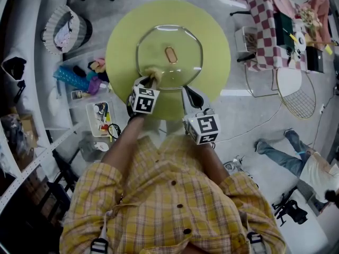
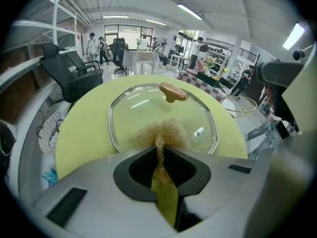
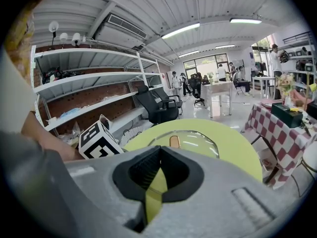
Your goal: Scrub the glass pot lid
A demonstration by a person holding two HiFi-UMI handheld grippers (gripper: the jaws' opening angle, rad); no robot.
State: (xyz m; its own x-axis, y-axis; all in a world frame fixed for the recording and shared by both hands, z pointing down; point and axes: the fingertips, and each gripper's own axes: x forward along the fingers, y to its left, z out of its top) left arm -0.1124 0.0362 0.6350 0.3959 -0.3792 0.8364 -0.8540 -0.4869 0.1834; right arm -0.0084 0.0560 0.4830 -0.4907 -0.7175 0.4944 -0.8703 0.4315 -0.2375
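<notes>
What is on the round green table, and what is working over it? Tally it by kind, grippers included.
Glass pot lid: 1
Golden scouring pad: 1
Grippers: 2 (left gripper, fingers shut on the pad; right gripper, holding nothing)
Total: 4

A round lime-green table (image 1: pixel 217 52) stands on a glossy grey floor (image 1: pixel 254 115). Left of it are a white frilled basket (image 1: pixel 64 30) and a clear plastic bin (image 1: pixel 99 118) of small items. On the right is a red-and-white checked tablecloth (image 1: pixel 263 33). A black office chair (image 2: pixel 74 78) sits beside metal shelving (image 3: pixel 84 86). A person in jeans (image 1: pixel 296 163) is low on the floor.
</notes>
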